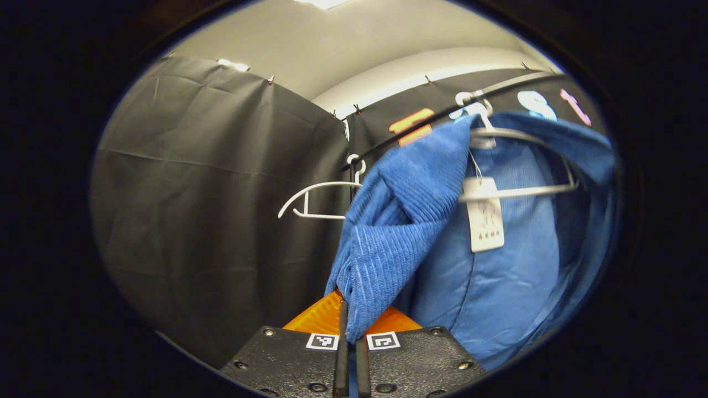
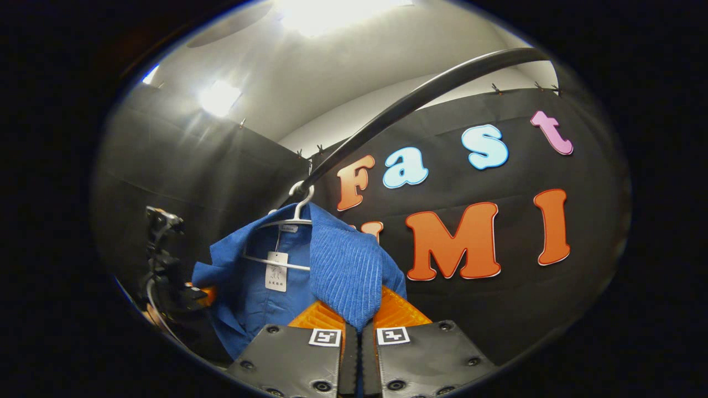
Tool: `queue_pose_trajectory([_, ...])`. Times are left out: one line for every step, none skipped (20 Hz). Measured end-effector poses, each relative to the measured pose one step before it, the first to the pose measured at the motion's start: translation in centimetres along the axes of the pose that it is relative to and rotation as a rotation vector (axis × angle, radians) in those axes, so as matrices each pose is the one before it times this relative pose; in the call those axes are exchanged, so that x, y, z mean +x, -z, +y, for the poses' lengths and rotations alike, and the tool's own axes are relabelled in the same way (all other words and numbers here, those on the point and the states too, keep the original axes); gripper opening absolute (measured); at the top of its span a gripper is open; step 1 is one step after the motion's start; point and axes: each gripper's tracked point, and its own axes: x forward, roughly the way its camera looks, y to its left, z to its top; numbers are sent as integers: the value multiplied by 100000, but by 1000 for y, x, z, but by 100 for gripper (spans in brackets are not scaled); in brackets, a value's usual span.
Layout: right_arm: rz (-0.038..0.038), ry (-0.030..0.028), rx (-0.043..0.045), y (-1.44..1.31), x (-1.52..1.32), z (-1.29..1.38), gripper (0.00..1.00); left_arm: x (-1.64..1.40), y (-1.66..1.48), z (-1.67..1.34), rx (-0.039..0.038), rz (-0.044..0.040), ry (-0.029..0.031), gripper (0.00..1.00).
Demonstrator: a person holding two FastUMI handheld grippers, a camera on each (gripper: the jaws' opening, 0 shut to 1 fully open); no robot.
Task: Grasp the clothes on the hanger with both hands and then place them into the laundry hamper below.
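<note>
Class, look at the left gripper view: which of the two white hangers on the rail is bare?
The smaller hanger at left; the other hanger carries the blue garment.

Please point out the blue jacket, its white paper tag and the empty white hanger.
blue jacket [image 1: 387,243]: left gripper view, on the ribbed front panel.
white paper tag [image 1: 485,218]: left gripper view, on its middle.
empty white hanger [image 1: 315,190]: left gripper view, on its curved shoulder.

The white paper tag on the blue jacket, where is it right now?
The white paper tag hangs inside the blue corduroy jacket, just below the white plastic hanger on the black rail, right of centre in the left gripper view.
</note>
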Motion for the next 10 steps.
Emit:
queue_pose_trajectory([271, 1399, 57, 199, -114, -204, 10, -301, -1076, 1237, -2578, -235, 411, 6])
queue_pose_trajectory([-34, 1179, 141, -116, -91, 32, 10, -157, -1304, 1092, -1191, -368, -652, 5])
queue_pose_trajectory([-325, 832, -173, 6, -54, -63, 10, 11, -1355, 992, -750, -1166, -506, 5])
queue_pose_trajectory([-177, 929, -678, -153, 45, -183, 10, 213, -1812, 846, 24, -3059, -582, 5])
queue_pose_trajectory([-50, 697, -636, -158, -954, 574, 10, 335, -1975, 474, 690, -2900, 1042, 5])
queue_pose_trajectory([-47, 405, -85, -62, -118, 80, 10, 335, -1661, 223, 1005, -2205, 1761, 2])
queue_pose_trajectory([146, -67, 543, 61, -60, 204, 10, 432, -1541, 581, 1821, -2679, 1454, 5])
queue_pose_trajectory([224, -428, 823, 105, 30, 261, 10, 557, -1720, 508, 2784, -3350, 714, 5])
queue_pose_trajectory([242, -95, 658, 146, -92, 133, 10, 711, -1691, 498, 3243, -3239, -115, 4])
queue_pose_trajectory([288, 115, 549, 95, -53, -4, 10, 776, -1643, 353, 3309, -2973, -325, 2])
